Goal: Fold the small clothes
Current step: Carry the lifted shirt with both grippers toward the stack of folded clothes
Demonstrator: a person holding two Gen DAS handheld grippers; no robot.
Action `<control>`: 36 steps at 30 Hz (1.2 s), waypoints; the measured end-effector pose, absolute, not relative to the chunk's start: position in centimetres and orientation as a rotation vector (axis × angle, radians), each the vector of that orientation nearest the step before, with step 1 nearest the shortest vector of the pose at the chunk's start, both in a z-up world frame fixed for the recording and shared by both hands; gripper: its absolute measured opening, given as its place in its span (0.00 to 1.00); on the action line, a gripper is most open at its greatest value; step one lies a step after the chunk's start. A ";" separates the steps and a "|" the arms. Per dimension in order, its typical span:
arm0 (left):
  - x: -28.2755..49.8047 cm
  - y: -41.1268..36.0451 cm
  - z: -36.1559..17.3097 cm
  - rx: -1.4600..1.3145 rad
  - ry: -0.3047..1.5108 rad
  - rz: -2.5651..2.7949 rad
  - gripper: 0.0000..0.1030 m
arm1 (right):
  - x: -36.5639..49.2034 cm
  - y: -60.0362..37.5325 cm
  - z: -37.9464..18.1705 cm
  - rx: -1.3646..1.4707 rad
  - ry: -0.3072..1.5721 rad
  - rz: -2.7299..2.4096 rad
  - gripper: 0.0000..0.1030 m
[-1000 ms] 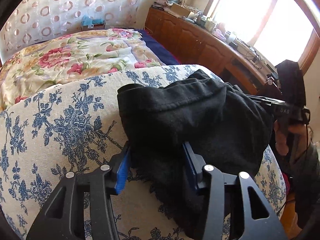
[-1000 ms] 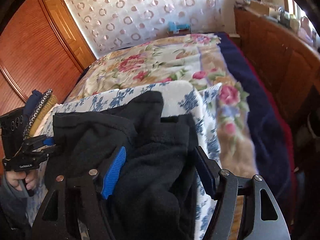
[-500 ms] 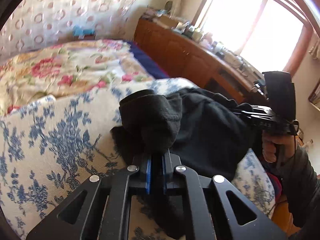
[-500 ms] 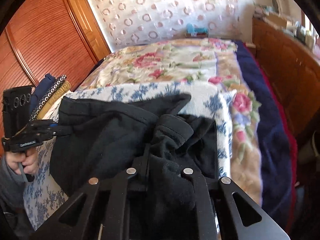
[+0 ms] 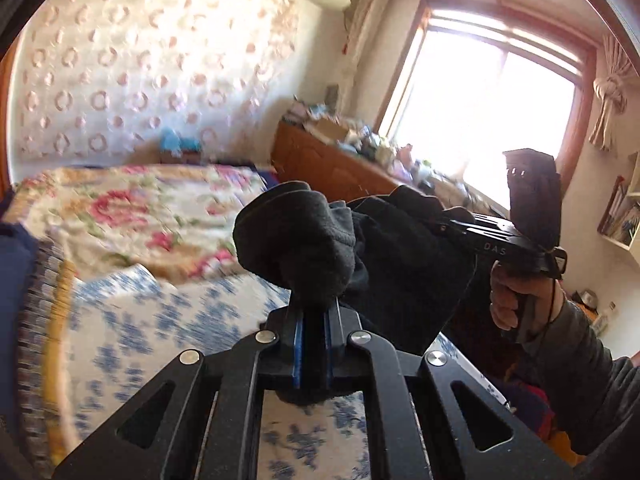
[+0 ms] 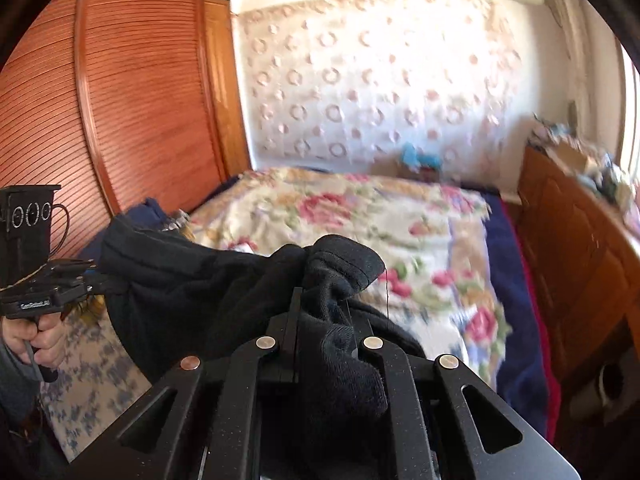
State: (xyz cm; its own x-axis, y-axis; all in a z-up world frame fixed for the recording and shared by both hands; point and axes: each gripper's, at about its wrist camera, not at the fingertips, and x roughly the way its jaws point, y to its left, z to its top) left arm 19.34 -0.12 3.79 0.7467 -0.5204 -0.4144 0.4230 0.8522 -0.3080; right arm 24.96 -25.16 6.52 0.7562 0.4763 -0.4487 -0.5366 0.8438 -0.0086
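A small black garment (image 5: 384, 256) hangs in the air between my two grippers, above a blue-flowered white cloth (image 5: 168, 320) on the bed. My left gripper (image 5: 314, 312) is shut on one bunched corner of it. My right gripper (image 6: 320, 312) is shut on the other corner (image 6: 340, 268). In the left wrist view the right gripper (image 5: 444, 226) shows at the garment's right end, held by a hand. In the right wrist view the left gripper (image 6: 108, 280) shows at the garment's left end (image 6: 180, 280).
A bed with a rose-patterned quilt (image 6: 360, 216) and blue blanket edge (image 6: 516, 280) lies ahead. A wooden dresser (image 5: 332, 164) with clutter runs under the window. A wooden wardrobe (image 6: 120, 120) stands on the left. Folded clothes (image 5: 36, 280) lie at the cloth's left edge.
Both grippers closed on the black garment's corners and lifted it off the flowered cloth. It now hangs stretched between them, and both views have tilted upward.
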 end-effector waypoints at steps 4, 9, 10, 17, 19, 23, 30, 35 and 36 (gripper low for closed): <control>17.6 3.9 6.5 -0.217 0.449 -0.457 0.08 | 24.9 -20.5 9.2 -0.192 0.388 0.613 0.11; 14.9 9.3 11.1 -0.213 0.352 -0.352 0.08 | 26.6 -14.8 12.9 -0.225 0.308 0.699 0.11; 14.2 10.2 11.9 -0.208 0.332 -0.329 0.08 | 27.1 -13.7 13.5 -0.227 0.294 0.719 0.11; 9.1 17.0 15.3 -0.198 0.263 -0.142 0.08 | 29.1 -4.0 16.4 -0.252 0.234 0.910 0.11; 7.8 18.3 15.2 -0.204 0.255 -0.098 0.08 | 28.7 -1.1 16.7 -0.268 0.216 0.970 0.11; 6.9 19.9 14.5 -0.216 0.254 -0.038 0.08 | 29.6 3.0 16.3 -0.299 0.209 1.062 0.11; 8.1 21.8 9.2 -0.289 0.406 0.041 0.08 | 35.9 8.3 12.8 -0.387 0.334 1.142 0.11; 11.8 23.9 2.1 -0.374 0.557 0.094 0.08 | 41.7 12.1 9.9 -0.422 0.449 1.064 0.11; 12.4 24.3 0.9 -0.389 0.577 0.105 0.08 | 42.6 12.9 9.5 -0.418 0.464 1.061 0.11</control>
State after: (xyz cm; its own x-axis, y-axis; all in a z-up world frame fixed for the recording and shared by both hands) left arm 12.37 24.29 0.94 0.8350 -0.0112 -0.5501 -0.2041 0.9221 -0.3287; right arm 42.64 12.86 9.51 0.4095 0.7273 -0.5507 -0.8981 0.4275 -0.1031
